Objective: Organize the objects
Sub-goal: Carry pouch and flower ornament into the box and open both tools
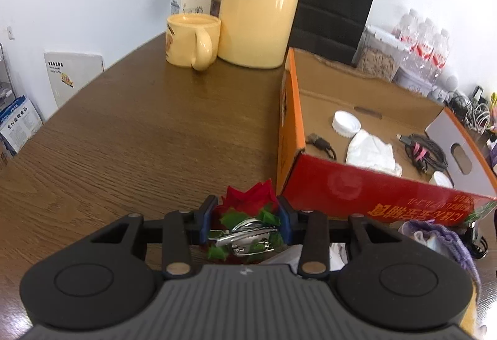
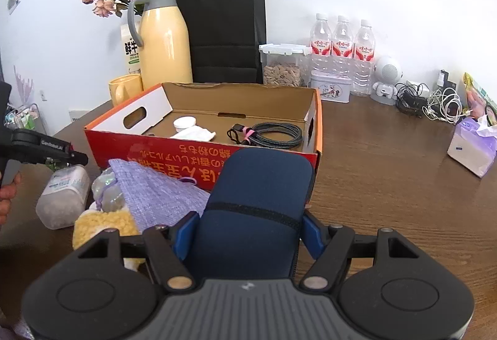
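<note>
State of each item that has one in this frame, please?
Left gripper: fingers around the red flower clip.
Right gripper: shut on the blue pouch.
Cardboard box: open, cable inside.
Thermos: lid on.
Seed container: lid clipped shut.

We cannot see the lower part of the red flower clip [image 1: 248, 215]: the left gripper [image 1: 247, 220] covers it, and whether the blue pads [image 1: 285, 223] actually press on it stays unclear. The navy case [image 2: 254, 215] disappears behind the right gripper [image 2: 248, 234], so its near end is hidden from us. The cardboard box [image 1: 357, 184] hides the base of the black paper bag [image 2: 223, 29], and its printed lettering is upside down and blurred. We see only fingertips of a hand [image 2: 7, 194], cut by the left edge. The milk carton [image 2: 130, 51] is mostly hidden behind the yellow thermos [image 2: 164, 38].
</note>
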A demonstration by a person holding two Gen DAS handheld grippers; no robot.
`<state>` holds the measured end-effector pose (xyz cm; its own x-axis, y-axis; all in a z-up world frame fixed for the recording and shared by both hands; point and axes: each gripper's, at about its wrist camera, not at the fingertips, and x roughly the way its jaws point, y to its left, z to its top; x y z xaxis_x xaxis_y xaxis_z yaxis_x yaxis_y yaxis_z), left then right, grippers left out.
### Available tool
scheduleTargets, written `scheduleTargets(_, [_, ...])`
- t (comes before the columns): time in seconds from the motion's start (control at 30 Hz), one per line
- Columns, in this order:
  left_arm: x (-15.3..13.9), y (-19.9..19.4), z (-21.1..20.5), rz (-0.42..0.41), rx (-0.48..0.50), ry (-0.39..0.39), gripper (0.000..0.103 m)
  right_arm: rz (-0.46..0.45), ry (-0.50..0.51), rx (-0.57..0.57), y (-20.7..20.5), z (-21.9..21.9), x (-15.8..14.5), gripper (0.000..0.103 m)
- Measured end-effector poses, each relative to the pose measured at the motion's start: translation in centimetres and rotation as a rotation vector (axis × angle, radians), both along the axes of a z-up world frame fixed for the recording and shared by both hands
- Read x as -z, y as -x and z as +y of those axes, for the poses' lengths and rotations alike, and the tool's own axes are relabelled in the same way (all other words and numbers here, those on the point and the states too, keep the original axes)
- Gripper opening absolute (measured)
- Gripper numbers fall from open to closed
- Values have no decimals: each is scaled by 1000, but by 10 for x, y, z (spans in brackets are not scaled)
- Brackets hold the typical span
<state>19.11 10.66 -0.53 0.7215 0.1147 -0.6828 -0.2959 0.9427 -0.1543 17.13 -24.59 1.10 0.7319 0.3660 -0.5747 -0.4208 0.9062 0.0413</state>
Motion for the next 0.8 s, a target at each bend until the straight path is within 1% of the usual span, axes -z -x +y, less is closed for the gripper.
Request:
scheduleTargets(0.1, [-13, 10, 3, -40, -6, -6, 41, -15, -2, -12, 2, 1, -4, 68])
scheduleTargets(0.2, [-29, 17, 3, -96, -7, -18, 41, -39, -2, -25, 4, 3, -10, 68])
scheduleTargets(0.33, [-51, 15, -5, -167, 20, -34, 41, -78, -1, -49, 1, 12, -23, 68])
scheduleTargets(0.47, [-71, 3, -21, -234, 68, -43, 41, -140, -14, -80, -11, 26, -41, 68])
scheduleTargets(0.57, [-79, -14, -36, -271, 101, -48, 41, -186, -32, -104, -26, 38, -55, 68])
scheduleTargets(0.67, [-80, -33, -50, -290, 130, -46, 41, -212, -49, -121, -45, 53, -63, 68])
scheduleTargets(0.8, [-75, -53, -64, -306, 146, -55, 41, -214, -78, -118, -74, 65, -65, 68])
